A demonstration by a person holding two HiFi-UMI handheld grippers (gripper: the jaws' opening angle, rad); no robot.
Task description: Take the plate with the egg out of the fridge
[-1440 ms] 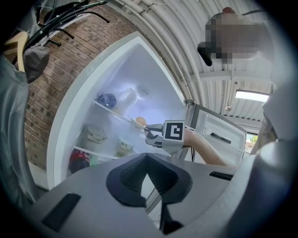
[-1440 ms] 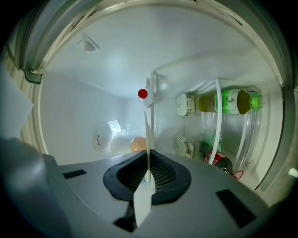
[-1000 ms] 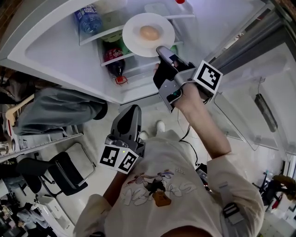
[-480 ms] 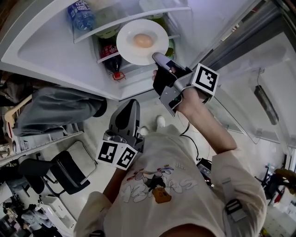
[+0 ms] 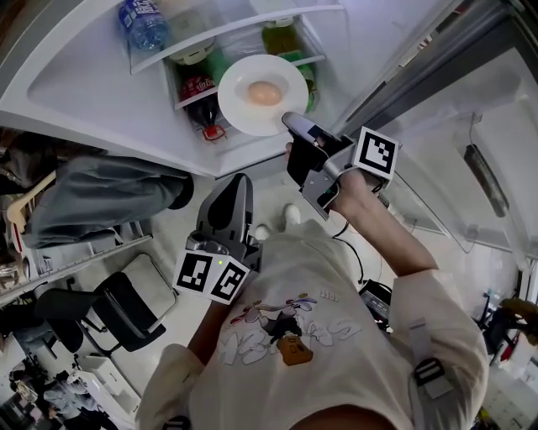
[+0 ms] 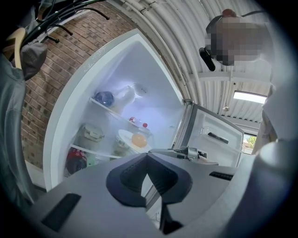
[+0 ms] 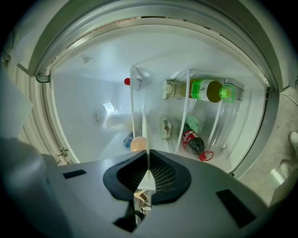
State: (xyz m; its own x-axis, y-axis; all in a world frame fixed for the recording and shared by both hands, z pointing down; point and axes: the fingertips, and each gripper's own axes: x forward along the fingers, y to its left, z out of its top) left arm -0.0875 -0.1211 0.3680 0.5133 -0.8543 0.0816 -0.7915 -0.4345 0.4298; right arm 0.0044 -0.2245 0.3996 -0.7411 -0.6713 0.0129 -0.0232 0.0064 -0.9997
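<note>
The white plate (image 5: 239, 105) with a brown egg (image 5: 264, 93) hangs level in front of the open fridge's shelves. My right gripper (image 5: 293, 124) is shut on the plate's near rim. In the right gripper view the plate (image 7: 141, 111) shows edge-on between the closed pads, with the egg (image 7: 138, 144) just left of it. My left gripper (image 5: 239, 186) is lower, near my chest, shut with nothing in it. From the left gripper view the plate (image 6: 125, 138) and egg (image 6: 139, 140) show in the fridge opening, beyond my left gripper (image 6: 148, 160).
The fridge holds a blue water bottle (image 5: 141, 21), a cola bottle (image 5: 202, 105) and a green bottle (image 7: 207, 90). Its open door (image 5: 471, 168) stands to the right. A person in grey (image 5: 101, 197) stands at the left, with a black chair (image 5: 118, 311) below.
My right gripper has drawn the plate with the egg back from the shelves toward me. The left gripper has stayed about where it was.
</note>
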